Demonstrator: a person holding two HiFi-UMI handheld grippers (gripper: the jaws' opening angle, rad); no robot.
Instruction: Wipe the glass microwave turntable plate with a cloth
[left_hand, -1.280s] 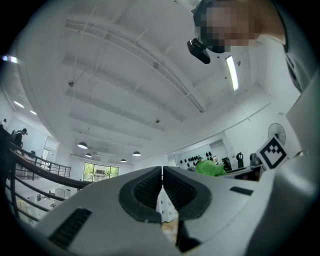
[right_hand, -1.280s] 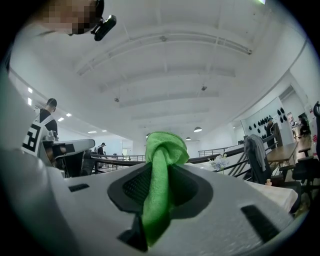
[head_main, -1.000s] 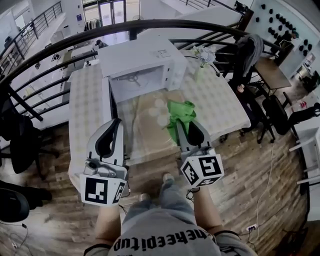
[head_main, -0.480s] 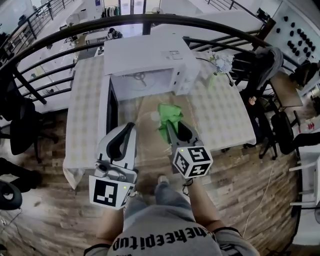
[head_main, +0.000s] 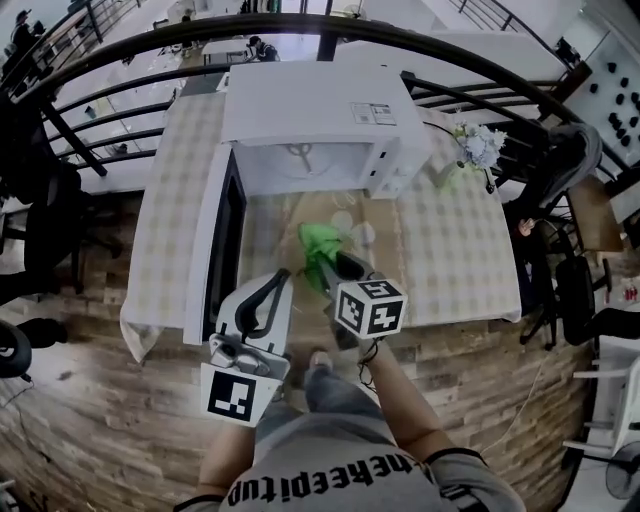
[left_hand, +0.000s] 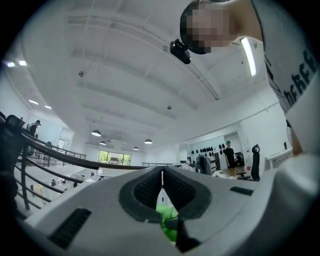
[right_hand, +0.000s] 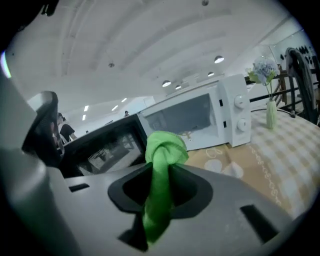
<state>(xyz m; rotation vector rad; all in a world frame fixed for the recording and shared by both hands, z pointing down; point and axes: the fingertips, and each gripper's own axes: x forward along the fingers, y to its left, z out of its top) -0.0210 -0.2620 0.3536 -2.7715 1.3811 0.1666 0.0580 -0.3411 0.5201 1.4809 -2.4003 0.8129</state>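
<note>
Clamping the green cloth (right_hand: 161, 147), the right hand-held gripper (right_hand: 159, 175) hovers over the surface (head_main: 455, 255) in front of the open microwave (head_main: 310, 105), its door (head_main: 222, 250) swung left. The left hand-held gripper (left_hand: 161, 182), jaws pressed together on nothing, sits just beside it, nearer the door.

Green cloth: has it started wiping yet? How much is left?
Done: the microwave door is open and the right hand-held gripper is shut on the green cloth. In hand: the cloth is held up over the table. To do: the left hand-held gripper is shut and empty, no glass plate is clearly visible, so all the wiping remains.
</note>
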